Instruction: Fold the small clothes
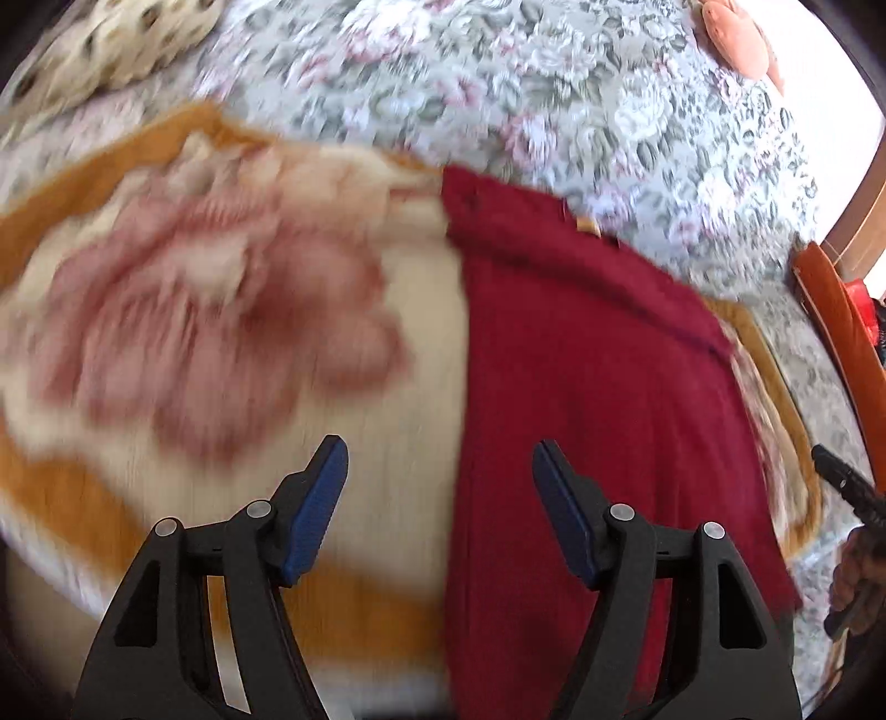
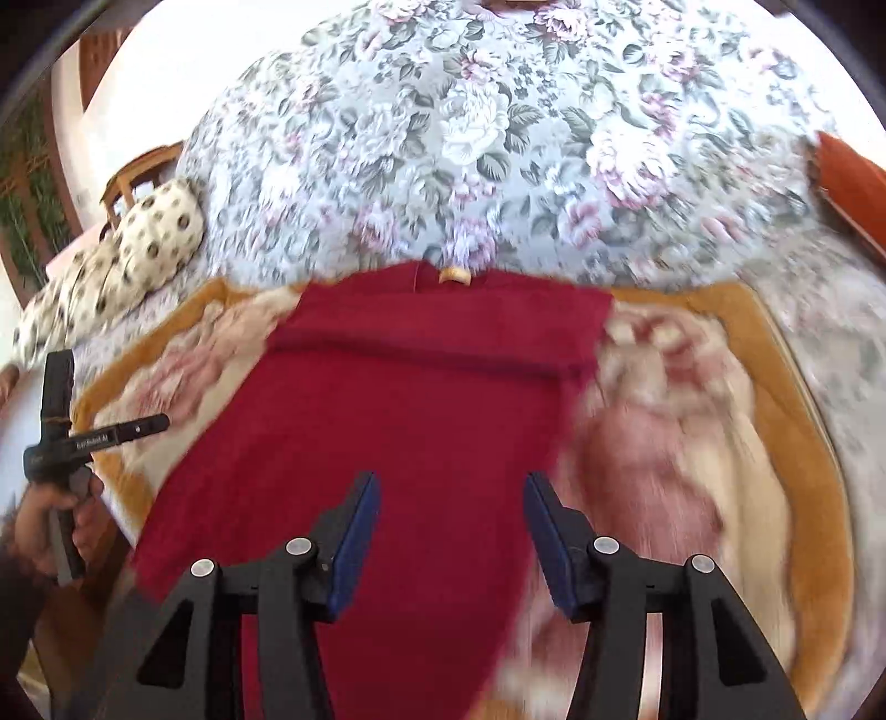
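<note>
A dark red garment (image 1: pixel 598 387) lies flat on a cream and orange flowered blanket (image 1: pixel 194 310), with its sides folded in to a long narrow shape and a tan neck label at the far end (image 2: pixel 455 275). My left gripper (image 1: pixel 440 459) is open and empty above the garment's left edge. My right gripper (image 2: pixel 451 498) is open and empty above the garment's (image 2: pixel 398 399) near right part. The left gripper's body and hand show at the left of the right wrist view (image 2: pixel 61 443).
The blanket (image 2: pixel 720 443) lies on a grey flowered bedspread (image 2: pixel 498 138). A spotted cream pillow (image 2: pixel 122 255) lies at the far left. An orange wooden bed frame (image 1: pixel 836 332) runs along the right. A peach soft toy (image 1: pixel 736 39) lies far off.
</note>
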